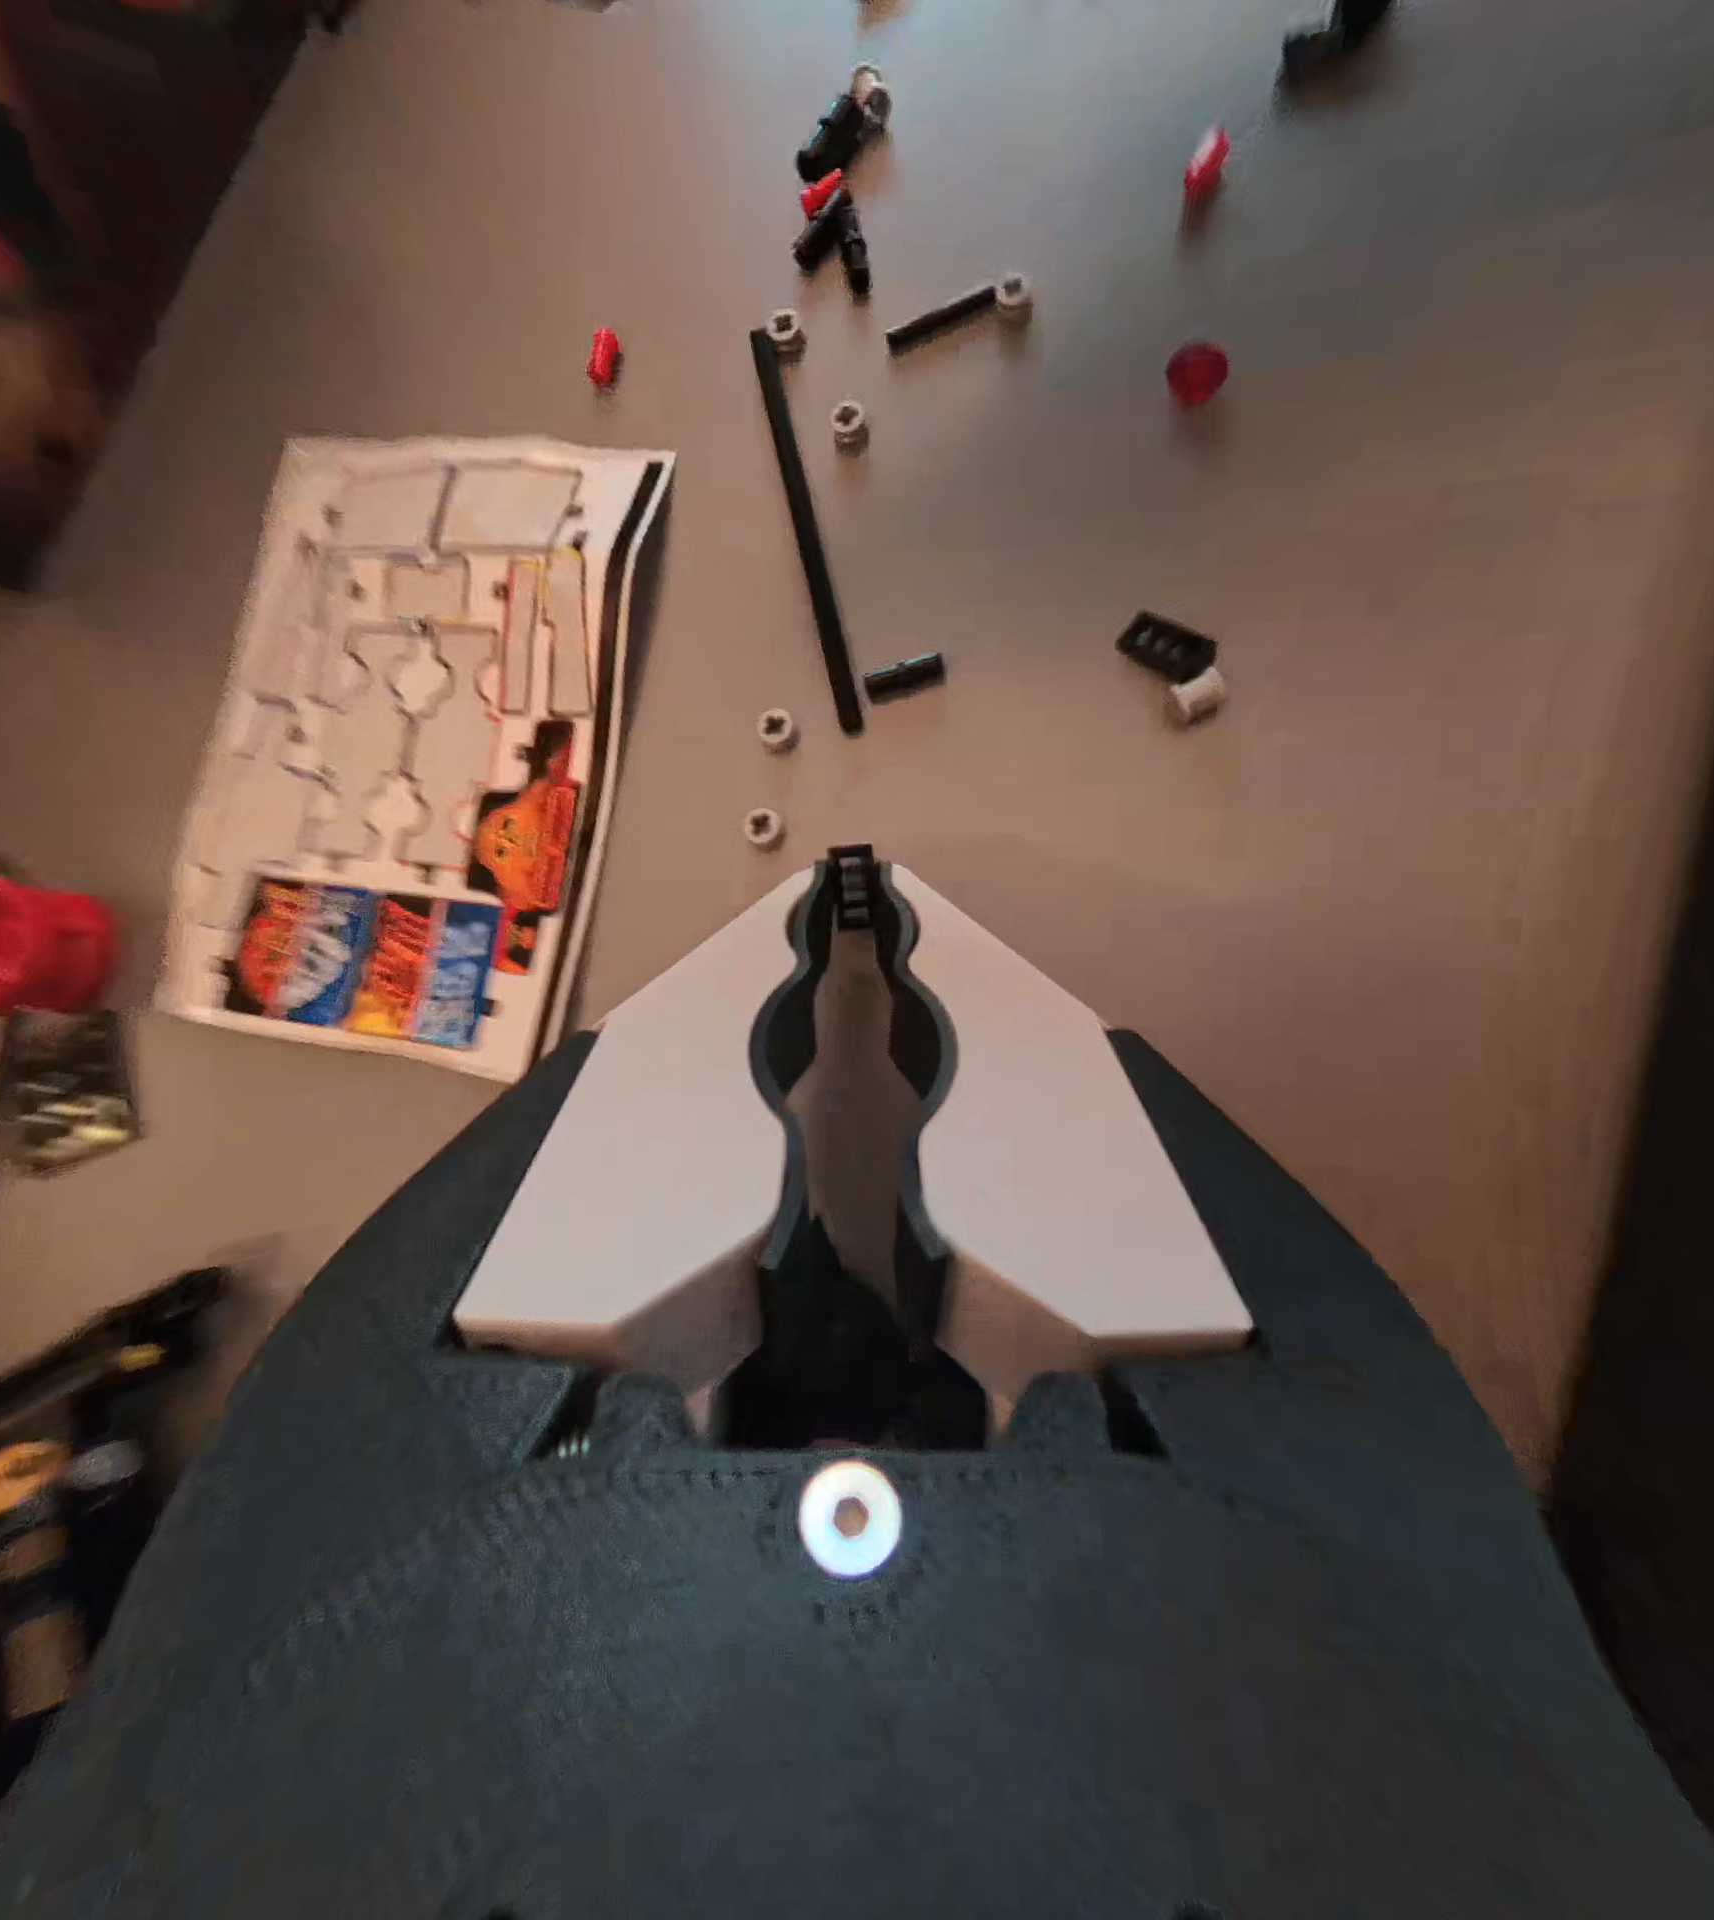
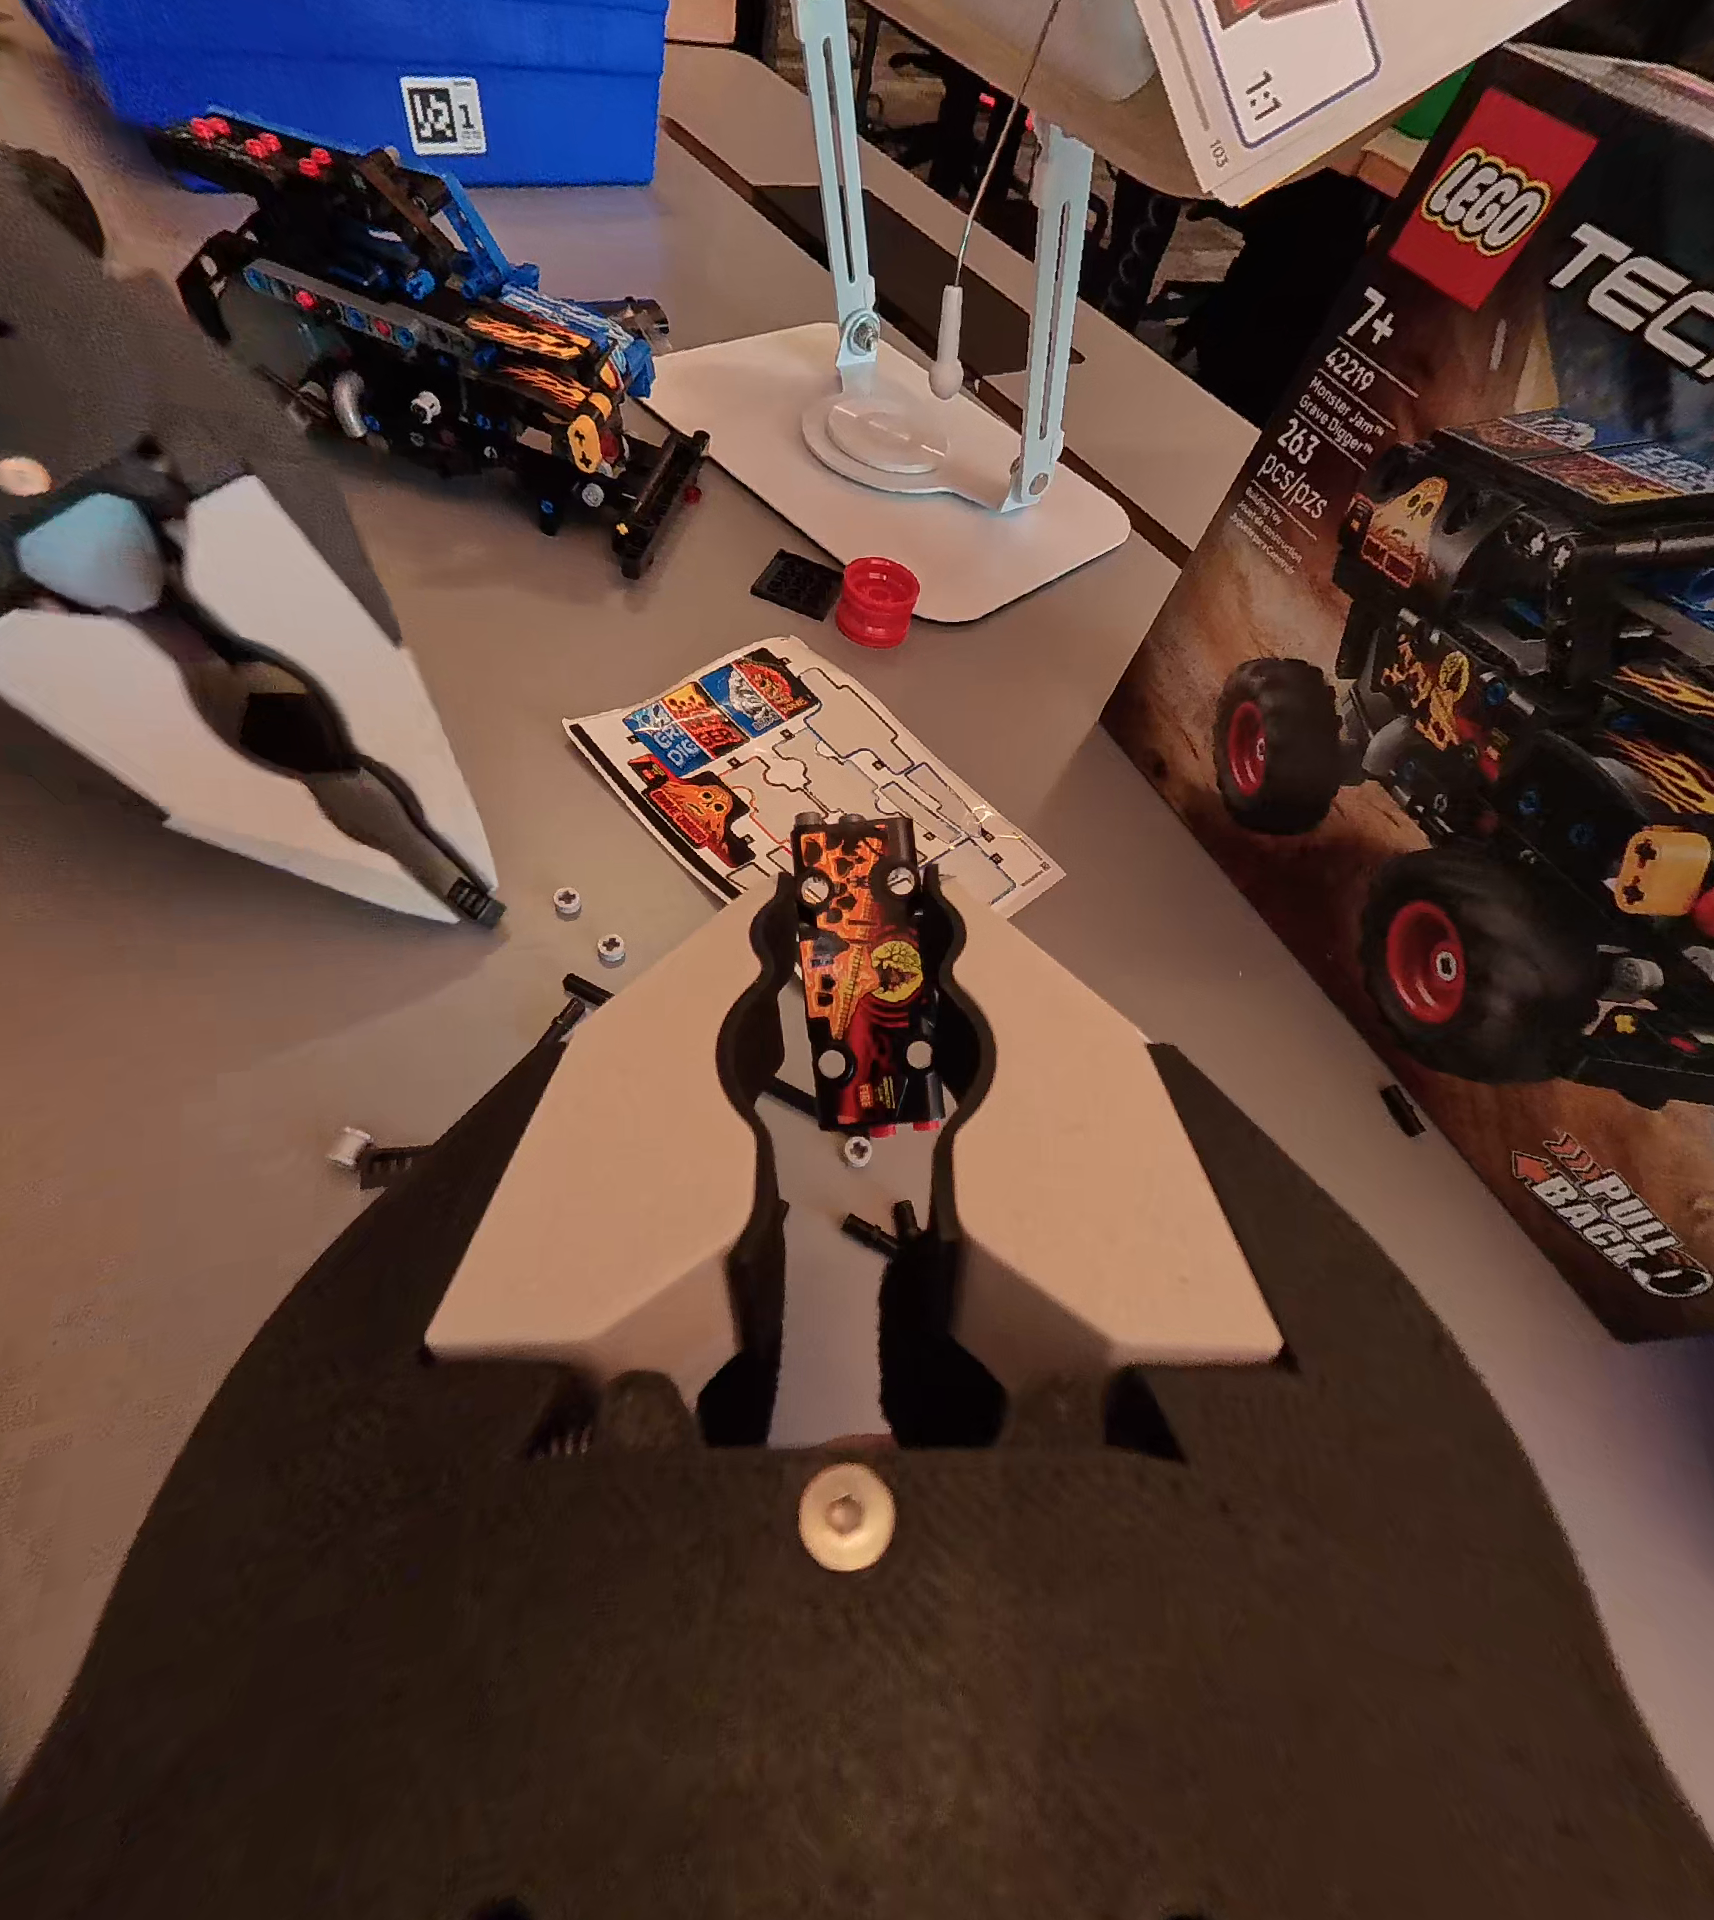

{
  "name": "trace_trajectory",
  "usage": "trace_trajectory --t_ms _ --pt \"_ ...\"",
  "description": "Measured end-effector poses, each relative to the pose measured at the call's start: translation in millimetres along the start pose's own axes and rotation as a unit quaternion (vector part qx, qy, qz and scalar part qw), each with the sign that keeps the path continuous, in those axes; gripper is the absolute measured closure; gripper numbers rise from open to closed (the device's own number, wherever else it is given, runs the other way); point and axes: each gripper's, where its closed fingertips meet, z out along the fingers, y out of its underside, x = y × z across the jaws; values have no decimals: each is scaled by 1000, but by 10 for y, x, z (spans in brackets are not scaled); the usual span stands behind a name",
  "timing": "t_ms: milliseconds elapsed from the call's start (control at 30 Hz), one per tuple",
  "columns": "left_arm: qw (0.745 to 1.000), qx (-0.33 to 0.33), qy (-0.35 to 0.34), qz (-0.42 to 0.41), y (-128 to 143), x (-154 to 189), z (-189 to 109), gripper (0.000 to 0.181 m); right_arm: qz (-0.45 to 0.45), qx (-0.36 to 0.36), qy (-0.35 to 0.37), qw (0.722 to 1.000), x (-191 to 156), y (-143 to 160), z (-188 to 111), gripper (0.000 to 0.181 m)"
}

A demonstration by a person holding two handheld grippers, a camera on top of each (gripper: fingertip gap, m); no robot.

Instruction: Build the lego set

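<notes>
Left gripper: your left gripper (image 1: 851,883) is pinched on a small black ribbed piece (image 1: 851,885) at its tips, low centre of the left wrist view; it shows again at the left of the right wrist view (image 2: 474,902), tips just above the table (image 2: 157,1039).
Right gripper: your right gripper (image 2: 858,904) clamps a black panel (image 2: 858,977) with orange and red flame stickers, centre frame, lying lengthwise between the fingers.
Truck: the half-built model (image 2: 437,343) sits upper left in the right wrist view, in front of a blue bin (image 2: 365,62).
Sticker sheet: (image 2: 811,769) flat on the table just beyond your right gripper; left of centre in the left wrist view (image 1: 417,748).
Loose parts: a long black axle (image 1: 806,530), grey bushes (image 1: 776,729) and small red pieces (image 1: 1196,371) scattered in the upper half of the left wrist view.
Red wheel: (image 2: 876,601) beside a small black plate (image 2: 796,585), touching the white stand (image 2: 936,457), upper centre.
Box: the set's box (image 2: 1507,727) stands at the right edge.
</notes>
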Motion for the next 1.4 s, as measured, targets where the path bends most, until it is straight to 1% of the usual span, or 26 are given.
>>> trace_trajectory --t_ms 33,100,167,367,433,567,633,667,733,867,967,1033,1100,1200,1267,1367,1400 --pt "998 -11 -24 56 -1 14 -18 175 -1 0 0 1000 -2 0 1 160" --pt "984 -45 -83 149 30 4 -19 174 -1 0 0 1000 -4 -2 1 160" --pt "974 -36 -93 204 -10 125 5 174 -1 1 0 1000 -2 -7 -3 160" --pt "967 -13 -79 240 -27 322 -46 174 0 1 2 1000 6 -7 -9 160" --pt "968 -6 -84 235 -25 322 -62 171 0 0 1 1000 3 -5 -7 160" --pt "970 11 -47 237 -14 465 -104 171 0 0 1 1000 6 -2 -7 160" --pt "974 10 -54 219 -9 406 -122 168 1 0 0 1000 5 0 -8 160" --pt "979 13 -58 197 -16 343 -135 164 2 -1 -1 1000 1 3 -5 160" --pt "987 28 -45 150 -46 270 -174 162 2 -5 -5 1000 -12 18 4 160" --pt "999 10 25 44 31 289 -101 161 2 -13 -13 1000 -41 51 29 160" --pt "999 16 48 -5 -1 297 -51 168 3 -14 -14 1000 -43 61 31 160" --pt "998 15 58 -12 6 326 -22 177 4 -14 -18 1000 -54 64 33 160" --pt "999 17 51 -7 0 341 -19 178 2 -17 -27 999 -87 72 44 161" --pt "1000 3 -4 11 60 214 -54 178 -5 -30 -51 998 -194 108 75 160" --pt "1000 -6 -26 -4 113 164 -94 178 -16 -40 -75 996 -312 129 96 160" --pt "999 -5 -18 -34 173 233 -141 177 -38 -63 -123 990 -564 179 133 161" --pt "999 -2 -4 -38 177 280 -167 170 -47 -70 -141 986 -662 195 143 160"
